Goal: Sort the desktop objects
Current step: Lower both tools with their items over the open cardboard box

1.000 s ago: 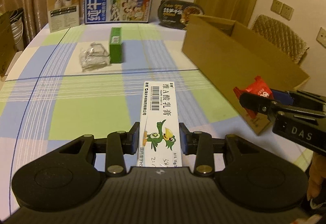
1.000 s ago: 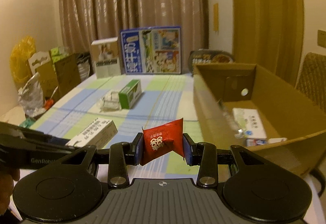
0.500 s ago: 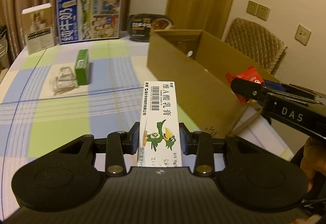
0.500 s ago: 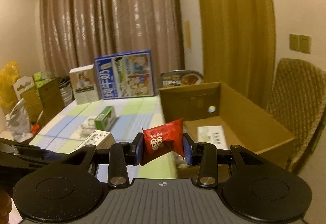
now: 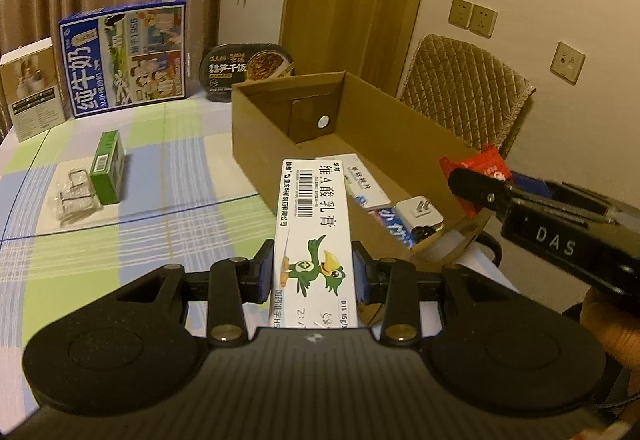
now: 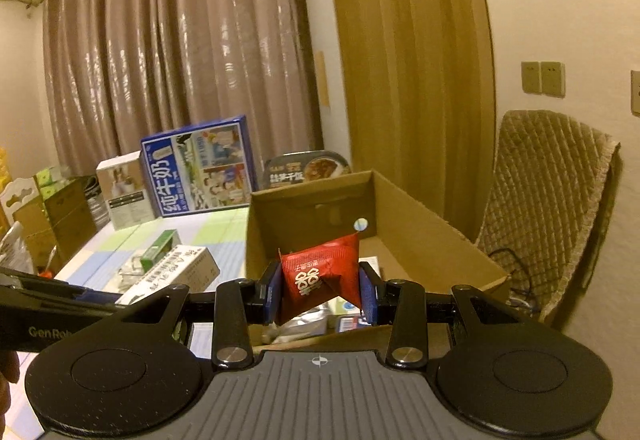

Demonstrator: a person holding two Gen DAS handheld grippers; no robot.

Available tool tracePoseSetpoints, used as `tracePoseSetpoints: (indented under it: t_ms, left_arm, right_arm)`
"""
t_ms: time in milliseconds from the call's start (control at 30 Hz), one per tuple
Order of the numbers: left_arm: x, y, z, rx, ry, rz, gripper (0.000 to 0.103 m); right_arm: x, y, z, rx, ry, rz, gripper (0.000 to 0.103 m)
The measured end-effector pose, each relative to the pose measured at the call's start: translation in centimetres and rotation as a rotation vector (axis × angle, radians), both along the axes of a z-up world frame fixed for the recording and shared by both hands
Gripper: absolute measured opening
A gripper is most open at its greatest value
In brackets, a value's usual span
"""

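My left gripper [image 5: 313,274] is shut on a white ointment box [image 5: 312,216] with a green bird, held above the near left wall of the open cardboard box [image 5: 404,128]. My right gripper [image 6: 319,294] is shut on a red snack packet [image 6: 320,276], held over the near end of the cardboard box [image 6: 420,236]. The right gripper with the packet [image 5: 480,164] shows at the right of the left wrist view. The ointment box [image 6: 172,272] shows at the left of the right wrist view. Several small boxes [image 5: 364,184] lie inside the cardboard box.
On the checked tablecloth [image 5: 80,240] lie a green box [image 5: 106,166] and a clear plastic bag [image 5: 74,196]. A blue milk carton [image 5: 124,56], a beige box [image 5: 32,92] and a black meal tray [image 5: 248,70] stand at the back. A woven chair [image 5: 464,92] stands right of the cardboard box.
Both grippers moved right and up with their loads, from over the table to over the cardboard box, whose inside now shows. Both grips stayed shut.
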State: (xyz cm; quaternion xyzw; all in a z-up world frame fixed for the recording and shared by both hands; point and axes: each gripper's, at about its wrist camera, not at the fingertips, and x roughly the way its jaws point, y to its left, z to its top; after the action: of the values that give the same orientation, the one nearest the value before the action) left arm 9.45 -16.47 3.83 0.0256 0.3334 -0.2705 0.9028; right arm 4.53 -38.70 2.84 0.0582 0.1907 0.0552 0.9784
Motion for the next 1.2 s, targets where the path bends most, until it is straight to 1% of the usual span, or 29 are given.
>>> tracePoseSetpoints:
  t_ms: [333, 600, 767, 967, 1200]
  left_arm:
    - [1.0, -3.3, 0.9, -0.01, 0.006, -0.027, 0.033]
    - [2.2, -5.7, 1.1, -0.027, 0.023, -0.035, 0.033]
    - [2.9, -6.7, 0.9, -0.033, 0.042, -0.035, 0.033]
    - [3.7, -7.6, 0.8, -0.017, 0.058, -0.031, 0.033]
    - [5.0, -8.5, 1.0, -0.007, 0.075, -0.016, 0.033]
  right_arm:
    - [0.7, -2.6, 0.1, 0.007, 0.004, -0.028, 0.037]
    - [2.2, -3.9, 0.1, -0.008, 0.039, -0.024, 0.037]
    - [3.4, -4.5, 0.0, -0.023, 0.079, 0.001, 0.037]
    - [5.1, -5.0, -0.1, -0.025, 0.137, 0.041, 0.037]
    - [6.5, -5.0, 0.1, -0.044, 0.153, 0.078, 0.037]
